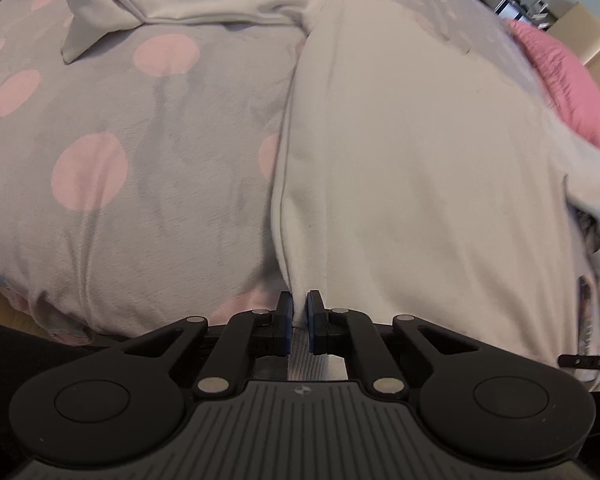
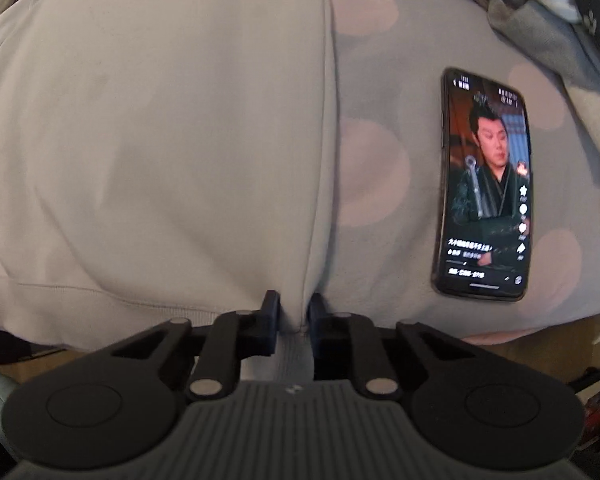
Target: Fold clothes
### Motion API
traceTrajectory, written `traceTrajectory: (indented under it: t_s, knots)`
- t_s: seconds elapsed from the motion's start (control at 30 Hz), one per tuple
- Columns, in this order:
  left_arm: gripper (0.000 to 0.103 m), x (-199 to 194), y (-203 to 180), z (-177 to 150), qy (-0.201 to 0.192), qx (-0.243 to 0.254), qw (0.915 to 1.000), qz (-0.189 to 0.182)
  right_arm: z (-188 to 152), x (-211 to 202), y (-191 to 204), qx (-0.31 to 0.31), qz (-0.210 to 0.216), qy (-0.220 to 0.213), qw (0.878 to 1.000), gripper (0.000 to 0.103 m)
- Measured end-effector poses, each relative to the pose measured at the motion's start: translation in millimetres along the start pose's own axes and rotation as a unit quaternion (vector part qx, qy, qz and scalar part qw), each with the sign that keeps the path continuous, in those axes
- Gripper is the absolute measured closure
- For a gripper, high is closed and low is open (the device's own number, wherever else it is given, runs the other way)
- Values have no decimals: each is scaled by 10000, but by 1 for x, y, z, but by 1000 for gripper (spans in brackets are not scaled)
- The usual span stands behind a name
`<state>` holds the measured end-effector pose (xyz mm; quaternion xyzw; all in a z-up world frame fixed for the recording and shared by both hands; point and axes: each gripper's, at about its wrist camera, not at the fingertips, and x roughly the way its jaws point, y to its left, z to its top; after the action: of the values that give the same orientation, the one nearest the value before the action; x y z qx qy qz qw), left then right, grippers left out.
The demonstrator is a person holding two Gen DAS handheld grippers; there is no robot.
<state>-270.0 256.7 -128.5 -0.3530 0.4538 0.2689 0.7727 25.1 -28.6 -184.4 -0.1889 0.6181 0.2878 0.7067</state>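
Dotted bedspread [image 1: 148,152]; cream sweatshirt [image 1: 420,160] flat, sleeve outstretched.

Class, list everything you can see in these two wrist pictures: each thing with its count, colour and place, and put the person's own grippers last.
sweatshirt: one, cream white, spread flat on the bed, a sleeve lying across its far end.
bedcover: one, grey with pink dots, under the sweatshirt.
phone: one, black, screen lit, flat on the bedcover beside the sweatshirt's side edge.
pillow: one, pink, at the far right edge of the bed.
pile of clothes: one heap, grey, white and dark, beyond the phone.
boxes: number unclear, brown, in the room behind the bed.
left gripper: one, black with blue pads, shut on the sweatshirt's hem corner.
right gripper: one, black, shut on the other hem corner.
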Motion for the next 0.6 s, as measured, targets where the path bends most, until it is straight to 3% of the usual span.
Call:
traceTrajectory:
  t_s: [0.1,0.17,0.33,0.4,0.5,0.6]
  knots:
    - [98,-23,-4,8,-134,186,9996,-189,0,-31,7,-530,-62,-186,9984,91]
    - [98,-35,-7,13,-102,523,9986,-12,4,-54,4,-898,-190,-231,9955,91]
    - [98,-9,-12,15,524,1058,9924,337,8,-39,-11,-905,-290,343,9949,92]
    - [98,8,-21,10,814,1507,9828,686,4,-21,-2,-1067,-363,550,9921,92]
    - [98,31,-37,0,1155,2268,9600,1165,-2,4,13,-1365,-590,753,9860,92]
    - [98,49,-40,-3,1403,2505,9484,1347,-4,19,16,-1445,-718,845,9833,92]
